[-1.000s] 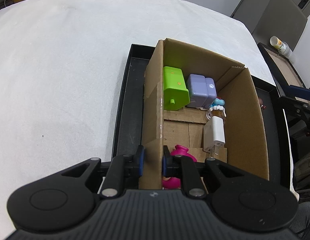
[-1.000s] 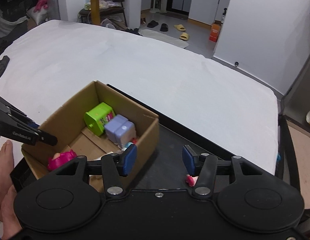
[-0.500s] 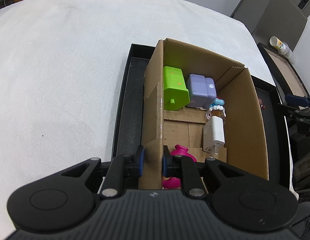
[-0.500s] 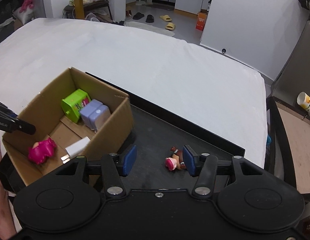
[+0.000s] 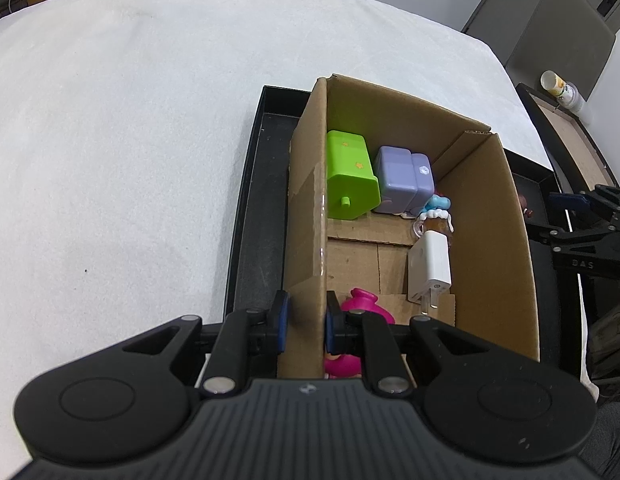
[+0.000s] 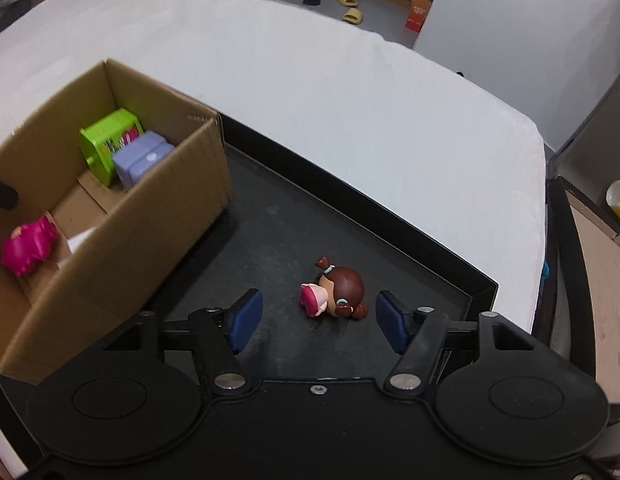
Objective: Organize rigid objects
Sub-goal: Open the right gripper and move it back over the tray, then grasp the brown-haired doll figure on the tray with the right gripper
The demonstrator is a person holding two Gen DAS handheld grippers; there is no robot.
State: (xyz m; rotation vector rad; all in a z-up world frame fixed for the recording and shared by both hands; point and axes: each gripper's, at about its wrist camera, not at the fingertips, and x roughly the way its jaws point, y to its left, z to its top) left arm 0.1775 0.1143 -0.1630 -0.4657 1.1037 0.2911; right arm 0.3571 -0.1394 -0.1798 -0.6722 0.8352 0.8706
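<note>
Doll (image 6: 335,294) lies sideways, head rightward, between the opening, unclenched right hand-held gripper (image 6: 319,322).

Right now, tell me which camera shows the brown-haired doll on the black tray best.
The right wrist view: the brown-haired doll lies in full sight on the black tray, ahead of the opening right gripper. The left wrist view shows only a sliver past the cardboard box.

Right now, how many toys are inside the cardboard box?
5, maybe more hidden: green block and purple case at the far end, small figure beside them, white charger mid-box, pink toy nearest.
</note>
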